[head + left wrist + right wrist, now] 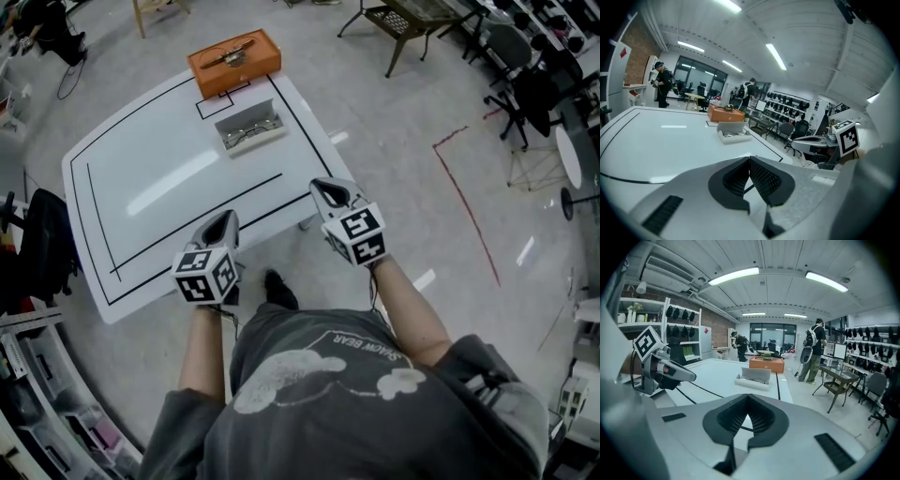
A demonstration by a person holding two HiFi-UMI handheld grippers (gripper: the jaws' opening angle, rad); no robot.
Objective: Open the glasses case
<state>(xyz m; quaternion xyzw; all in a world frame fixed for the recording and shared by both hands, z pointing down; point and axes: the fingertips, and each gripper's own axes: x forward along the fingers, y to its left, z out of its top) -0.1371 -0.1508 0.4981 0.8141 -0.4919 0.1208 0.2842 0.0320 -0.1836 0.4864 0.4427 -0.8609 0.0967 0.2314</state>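
Closed and empty, the left hand-held gripper and right hand-held gripper hover at six o'clock of the surface; the glasses case lies open at twelve o'clock

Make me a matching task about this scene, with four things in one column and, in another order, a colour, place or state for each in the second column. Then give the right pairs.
Things:
1. glasses case
2. orange box
3. table
4. right gripper

Descriptions:
A. white, with black lines drawn on it
B. jaws together, nothing between them
C. open, with its lid standing up
D. at the far end of the table, beyond the case

Pairs: 1-C, 2-D, 3-A, 4-B
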